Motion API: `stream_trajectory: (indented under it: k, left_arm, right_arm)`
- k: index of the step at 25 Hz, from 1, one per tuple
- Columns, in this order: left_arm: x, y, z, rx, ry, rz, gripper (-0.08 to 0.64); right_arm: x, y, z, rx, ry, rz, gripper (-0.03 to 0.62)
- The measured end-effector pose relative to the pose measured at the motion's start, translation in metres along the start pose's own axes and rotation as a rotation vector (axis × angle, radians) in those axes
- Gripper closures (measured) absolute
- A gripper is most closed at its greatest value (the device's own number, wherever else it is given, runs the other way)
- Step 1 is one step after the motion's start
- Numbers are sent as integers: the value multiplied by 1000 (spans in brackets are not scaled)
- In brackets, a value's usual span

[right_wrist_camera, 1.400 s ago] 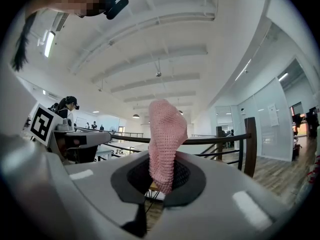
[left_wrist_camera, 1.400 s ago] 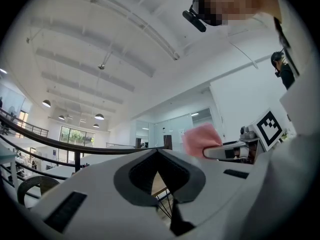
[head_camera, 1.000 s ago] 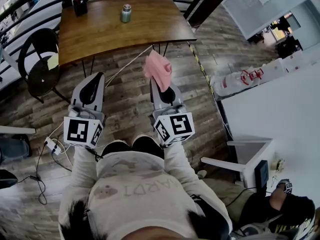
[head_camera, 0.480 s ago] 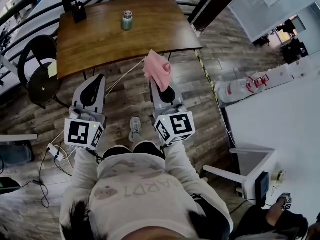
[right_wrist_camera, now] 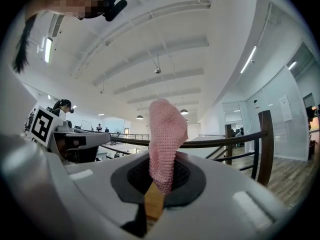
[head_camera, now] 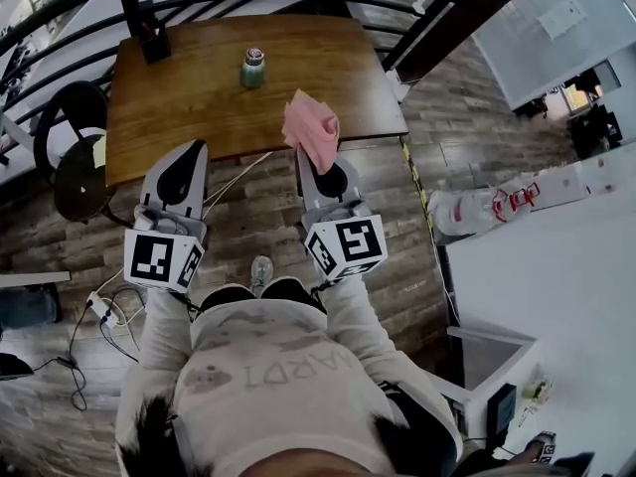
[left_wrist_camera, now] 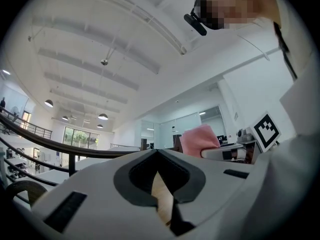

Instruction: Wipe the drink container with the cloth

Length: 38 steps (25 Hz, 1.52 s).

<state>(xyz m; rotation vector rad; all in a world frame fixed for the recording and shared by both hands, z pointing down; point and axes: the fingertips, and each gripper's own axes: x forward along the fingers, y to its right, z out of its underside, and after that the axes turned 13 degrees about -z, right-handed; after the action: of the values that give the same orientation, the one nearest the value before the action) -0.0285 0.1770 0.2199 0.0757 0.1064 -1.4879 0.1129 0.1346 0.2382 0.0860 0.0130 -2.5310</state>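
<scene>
The container (head_camera: pixel 253 68) stands upright in the upper middle of the head view, on the wooden surface (head_camera: pixel 189 102) and well apart from both tools. It looks small, with a greenish body and a paler cap. I would judge it light, rigid and smooth-sided, so it may slide or tip under a sideways rub. The safest hold is probably round the middle of its body, below the cap, leaving the rest free for wiping.

The right tool (head_camera: pixel 312 159) is clenched on the pink cloth (head_camera: pixel 311 130). The jaws pinch its lower end and the rest bunches above them. The cloth has an open knit and looks soft and limp, so it should fold round the container easily.

The left tool (head_camera: pixel 196 150) is clenched with nothing in it.

Neither gripper view shows the container. In the head view it is too small to tell its material or whether the cap is tight. A dark holder (head_camera: pixel 150 40) sits at the surface's upper-left corner, and its contents cannot be made out.
</scene>
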Motion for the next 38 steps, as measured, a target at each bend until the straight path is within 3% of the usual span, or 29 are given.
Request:
stream_trajectory:
  k: [9, 17, 26, 33, 38]
  left_arm:
    - [71, 6, 7, 2, 31, -32, 557]
    - [117, -21, 29, 5, -10, -19, 557]
    - [198, -63, 52, 29, -77, 95, 557]
    - [259, -107, 91, 27, -137, 176, 555]
    - [290, -120, 116, 51, -180, 263, 508]
  right_arm:
    - [36, 70, 11, 5, -10, -40, 566]
    - [81, 96, 33, 38, -43, -51, 566]
    - [150, 131, 44, 73, -70, 12, 566]
    - [210, 155, 74, 108, -119, 88, 566]
    - [235, 168, 88, 125, -148, 141, 566]
